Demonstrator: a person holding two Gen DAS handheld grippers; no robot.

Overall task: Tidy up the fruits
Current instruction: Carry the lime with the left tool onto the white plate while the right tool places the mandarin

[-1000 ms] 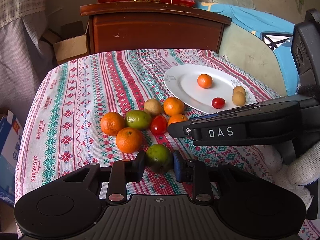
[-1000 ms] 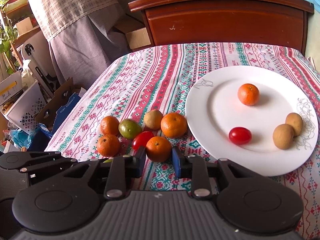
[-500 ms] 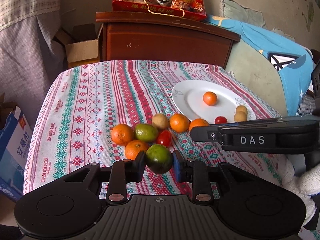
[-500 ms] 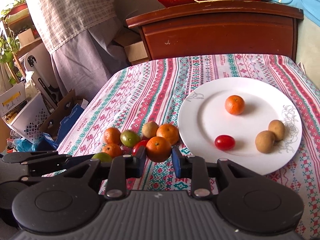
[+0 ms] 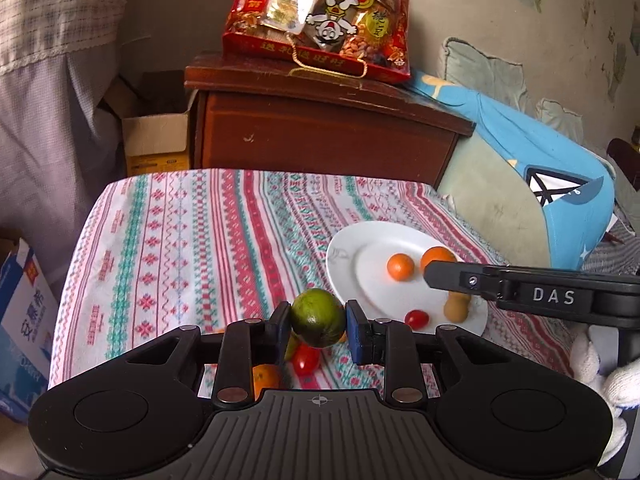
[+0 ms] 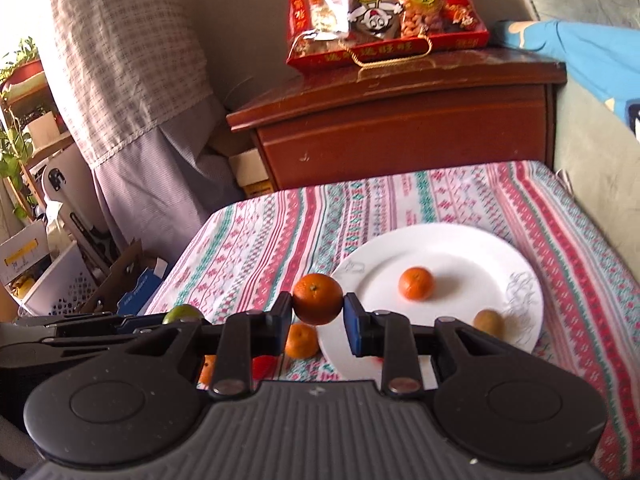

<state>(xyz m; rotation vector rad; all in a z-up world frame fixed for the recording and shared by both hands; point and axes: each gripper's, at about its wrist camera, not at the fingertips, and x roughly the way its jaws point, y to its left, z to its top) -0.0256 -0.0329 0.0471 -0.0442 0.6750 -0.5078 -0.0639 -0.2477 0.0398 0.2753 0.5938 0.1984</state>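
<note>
Left wrist view: the left hand-held gripper (image 5: 318, 320) pinches a green citrus (image 5: 318, 317), which a second ago sat on the tabletop (image 5: 180, 240) and now hangs clear above it, ready to go to the white plate (image 5: 360, 276). The plate holds a small orange (image 5: 400, 267), a cherry tomato (image 5: 417, 318) and, half hidden, probably two brown fruits.

Right wrist view: the right hand-held gripper (image 6: 317, 312) pinches an orange (image 6: 317, 299), likewise lifted, by the plate's near rim.

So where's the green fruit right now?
The green fruit is clamped in the left gripper, held above the striped tablecloth, just left of the white plate.
</note>
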